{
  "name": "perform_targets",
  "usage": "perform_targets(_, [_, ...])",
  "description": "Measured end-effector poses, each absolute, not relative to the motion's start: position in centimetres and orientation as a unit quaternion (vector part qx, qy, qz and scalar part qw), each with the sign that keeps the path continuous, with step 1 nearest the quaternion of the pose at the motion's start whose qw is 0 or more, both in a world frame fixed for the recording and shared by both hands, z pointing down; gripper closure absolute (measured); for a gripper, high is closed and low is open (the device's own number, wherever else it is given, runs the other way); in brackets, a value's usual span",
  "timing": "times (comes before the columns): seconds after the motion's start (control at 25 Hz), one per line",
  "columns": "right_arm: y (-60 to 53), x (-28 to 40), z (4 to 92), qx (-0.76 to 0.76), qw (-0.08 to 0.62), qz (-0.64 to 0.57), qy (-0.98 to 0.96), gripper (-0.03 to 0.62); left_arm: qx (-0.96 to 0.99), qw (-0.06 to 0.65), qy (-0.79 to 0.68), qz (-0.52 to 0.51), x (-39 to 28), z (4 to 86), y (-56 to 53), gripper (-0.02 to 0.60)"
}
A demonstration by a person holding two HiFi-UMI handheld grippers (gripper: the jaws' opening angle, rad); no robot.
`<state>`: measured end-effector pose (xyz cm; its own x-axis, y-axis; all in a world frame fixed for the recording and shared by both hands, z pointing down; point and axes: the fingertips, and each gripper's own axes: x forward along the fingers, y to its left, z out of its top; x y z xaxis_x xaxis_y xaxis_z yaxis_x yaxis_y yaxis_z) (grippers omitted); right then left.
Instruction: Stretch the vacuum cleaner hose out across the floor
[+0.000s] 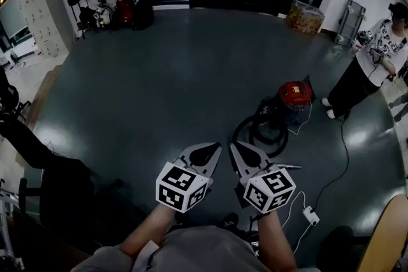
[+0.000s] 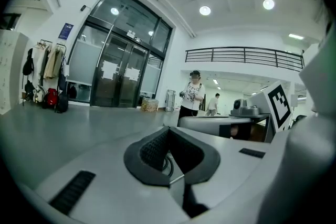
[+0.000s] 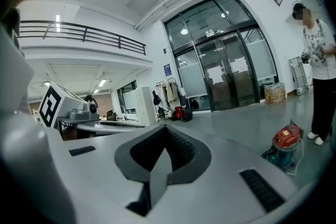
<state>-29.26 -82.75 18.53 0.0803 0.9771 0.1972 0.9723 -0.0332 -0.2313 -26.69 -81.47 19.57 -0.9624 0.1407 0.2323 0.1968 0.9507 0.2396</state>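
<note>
The left tongs and the right tongs are held side by side, each pressed together with nothing pinched. They are aimed toward the hose, presumably in approach. The hose is seen coiled on the floor against the red-lidded vacuum cleaner, not yet stretched. The canister's contents cannot be told.

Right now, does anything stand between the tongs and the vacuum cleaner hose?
Nothing visible does. The left tongs and right tongs are shut and empty, and only bare floor separates them from the coiled hose beside the vacuum cleaner. The power strip lies off to the right.
</note>
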Motion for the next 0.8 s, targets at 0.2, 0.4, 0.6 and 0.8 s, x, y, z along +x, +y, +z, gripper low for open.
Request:
perform_targets(0.2, [-88.3, -35.7, 19.0, -0.690, 0.163, 0.009, -0.705, 0.589, -0.042, 0.122, -0.982, -0.137, -33.3, 20.0, -87.1, 0.575])
perform_targets(0.4, [-94.1, -42.3, 19.5, -0.656, 0.168, 0.025, -0.736, 0.589, 0.006, 0.133, -0.984, -0.122, -39.8, 20.1, -93.1, 0.575])
perform_targets(0.6, [-99.7, -48.0, 19.6, -0.627, 0.167, 0.040, -0.760, 0.589, 0.038, 0.146, -0.982, -0.110, -45.2, 20.1, -98.2, 0.575])
perform_targets(0.8, [-105.3, -53.8, 19.7, -0.593, 0.167, 0.058, -0.786, 0.589, 0.065, 0.158, -0.981, -0.097, -50.1, 20.0, -102.5, 0.575])
